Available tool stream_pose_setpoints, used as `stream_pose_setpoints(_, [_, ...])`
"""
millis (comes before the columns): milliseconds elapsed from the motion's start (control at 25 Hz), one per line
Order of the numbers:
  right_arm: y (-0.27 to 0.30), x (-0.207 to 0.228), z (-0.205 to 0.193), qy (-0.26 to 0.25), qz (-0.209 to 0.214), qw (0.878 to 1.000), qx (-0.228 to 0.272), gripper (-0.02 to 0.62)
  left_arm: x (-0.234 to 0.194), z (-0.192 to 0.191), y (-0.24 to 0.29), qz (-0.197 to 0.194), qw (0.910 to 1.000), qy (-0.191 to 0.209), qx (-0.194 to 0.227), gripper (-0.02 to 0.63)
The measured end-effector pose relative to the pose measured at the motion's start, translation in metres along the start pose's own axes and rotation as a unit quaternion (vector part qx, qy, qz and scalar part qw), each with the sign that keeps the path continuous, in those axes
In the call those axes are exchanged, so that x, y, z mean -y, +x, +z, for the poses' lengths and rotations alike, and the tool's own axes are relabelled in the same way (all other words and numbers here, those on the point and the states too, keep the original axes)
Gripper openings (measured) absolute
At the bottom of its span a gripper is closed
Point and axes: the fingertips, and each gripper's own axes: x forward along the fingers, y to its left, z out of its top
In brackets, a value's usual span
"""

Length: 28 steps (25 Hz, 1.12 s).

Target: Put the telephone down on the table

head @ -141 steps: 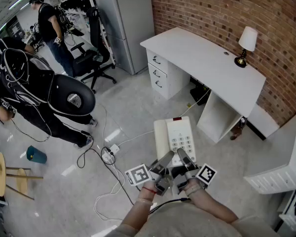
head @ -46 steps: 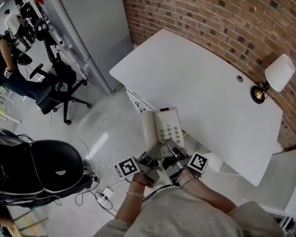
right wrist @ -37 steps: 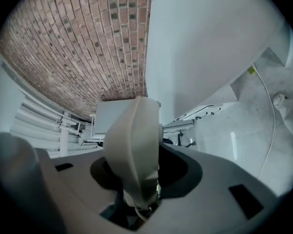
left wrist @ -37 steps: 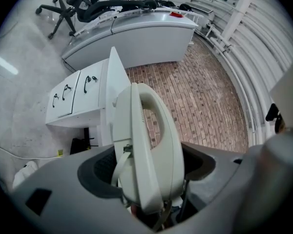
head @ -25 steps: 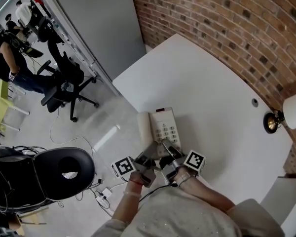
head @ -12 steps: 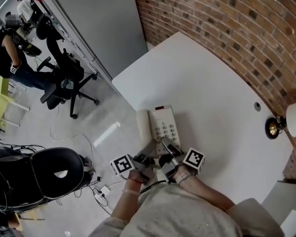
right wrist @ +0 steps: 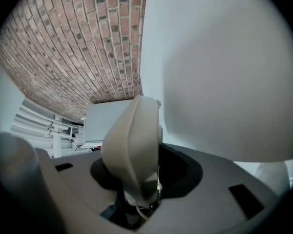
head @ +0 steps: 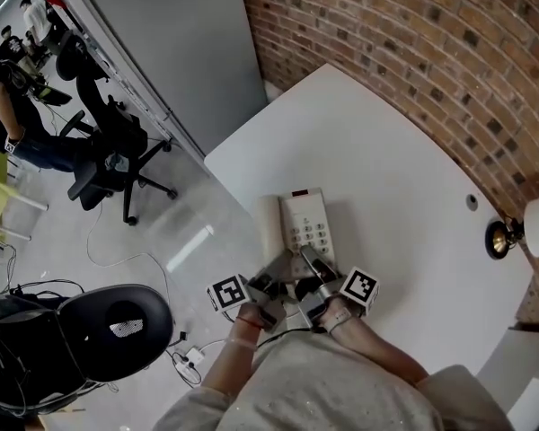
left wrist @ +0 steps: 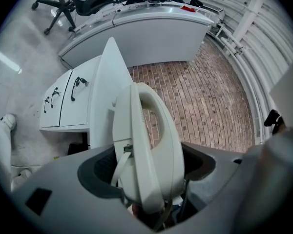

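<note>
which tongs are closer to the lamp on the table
Right. The right tongs grip the telephone on the side facing the lamp; the left tongs grip its opposite side, farther away.

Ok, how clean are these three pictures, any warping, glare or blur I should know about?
Head view: sharp, but the wide lens bows the brick wall and the table edge; a glare streak on the floor. Left gripper view: black corners, heavy bulging, the close telephone looks swollen. Right gripper view: black corners too; the telephone is shaded and dull against the pale, featureless table.
</note>
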Motion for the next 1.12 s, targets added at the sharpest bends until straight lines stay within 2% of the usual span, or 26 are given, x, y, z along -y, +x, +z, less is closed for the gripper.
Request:
stream_pose_setpoints(640, [0.067, -0.005, 0.011, 0.005, -0.009, 0.999, 0.037, 0.164, -0.012, 0.067, 0.025, -0.007, 0.9988, -0.011, -0.047, 0.345])
stream_pose_setpoints(920, [0.090, -0.005, 0.006, 0.002, -0.009, 0.999, 0.032, 0.164, -0.020, 0.092, 0.026, -0.003, 0.9986, -0.023, -0.047, 0.344])
stream_pose_setpoints(1120, [0.105, -0.005, 0.004, 0.002, -0.007, 1.000, 0.028, 0.163, -0.026, 0.109, 0.027, 0.000, 0.9987, -0.010, -0.050, 0.343])
